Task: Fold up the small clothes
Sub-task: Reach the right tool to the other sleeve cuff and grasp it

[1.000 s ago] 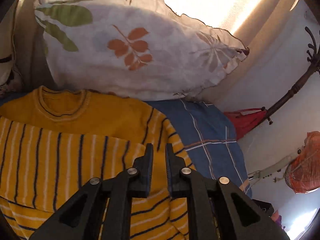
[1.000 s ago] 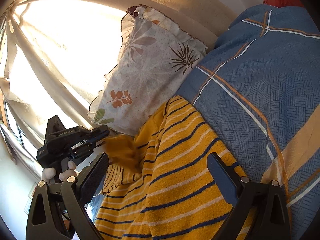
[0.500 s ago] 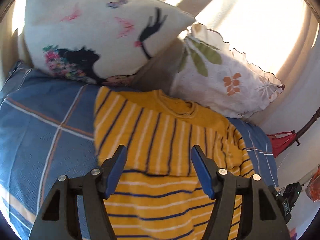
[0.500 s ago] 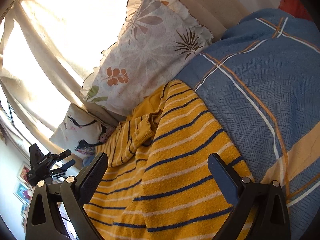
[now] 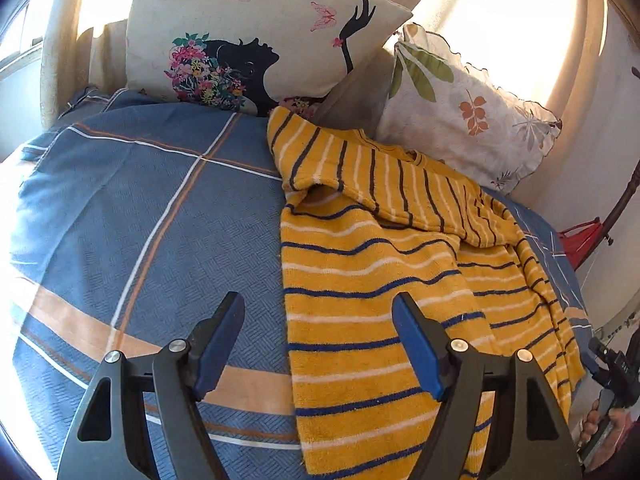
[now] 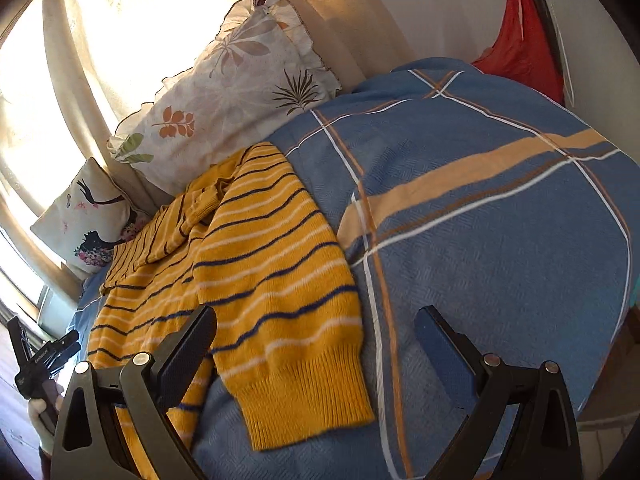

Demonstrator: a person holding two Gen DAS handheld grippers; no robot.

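Observation:
A yellow sweater (image 5: pixel 372 280) with navy and white stripes lies on the blue plaid bed cover (image 5: pixel 140 216), its neck toward the pillows. One sleeve is folded across the chest in the left wrist view. In the right wrist view the sweater (image 6: pixel 260 264) has the other sleeve folded down its body, with the ribbed cuff near me. My left gripper (image 5: pixel 320 316) is open and empty, above the sweater's left edge. My right gripper (image 6: pixel 316 328) is open and empty, above the cuff end.
A butterfly-print pillow (image 5: pixel 256 32) and a leaf-print pillow (image 5: pixel 468 108) lean at the head of the bed by sunlit curtains. A red bag (image 6: pixel 520 44) hangs on a dark stand by the wall. The bed edge (image 6: pixel 616 344) drops off at right.
My left gripper was shut over the sweater a second ago. It has opened and drawn back. The left sleeve now lies folded across the chest. My right gripper has also drawn back.

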